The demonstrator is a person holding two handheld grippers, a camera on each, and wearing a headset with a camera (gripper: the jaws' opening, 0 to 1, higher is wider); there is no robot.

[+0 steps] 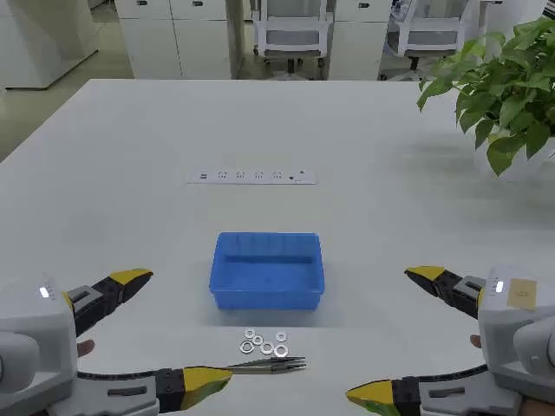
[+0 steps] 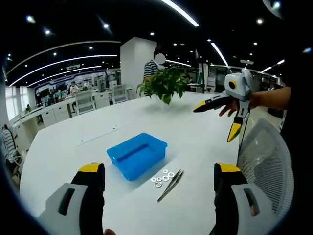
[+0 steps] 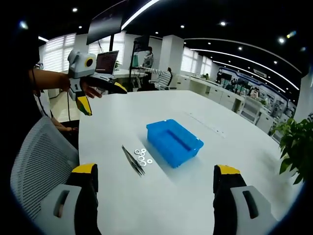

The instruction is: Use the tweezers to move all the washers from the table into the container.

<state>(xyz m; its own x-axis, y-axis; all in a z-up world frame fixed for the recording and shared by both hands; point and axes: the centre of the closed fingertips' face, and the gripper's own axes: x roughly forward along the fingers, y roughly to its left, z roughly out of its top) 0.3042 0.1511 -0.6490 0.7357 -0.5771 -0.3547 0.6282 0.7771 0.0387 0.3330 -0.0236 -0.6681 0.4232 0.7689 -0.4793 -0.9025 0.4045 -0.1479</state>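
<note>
Lying flat on the smooth white desk (image 1: 130,156), the slim metal tweezers (image 1: 270,365) sit crosswise in the gap between the two grippers, well apart from every one of the fingers (image 1: 130,279). The washers (image 1: 264,342), small flat silvery rings, cluster on the desk just beyond the tweezers and just in front of the container (image 1: 267,270), a shallow rectangular blue plastic tray with rounded corners and a glossy rim. The left gripper (image 1: 169,329) hangs to the left of this group and the right gripper (image 1: 390,335) to the right, each with its black, yellow-tipped, tapering fingers spread wide and holding nothing. Both gripper bodies are pale grey and rounded. Farther back a long white power strip (image 1: 251,176) lies flat on the desk, and a leafy green plant (image 1: 507,87) stands near the far right edge.
</note>
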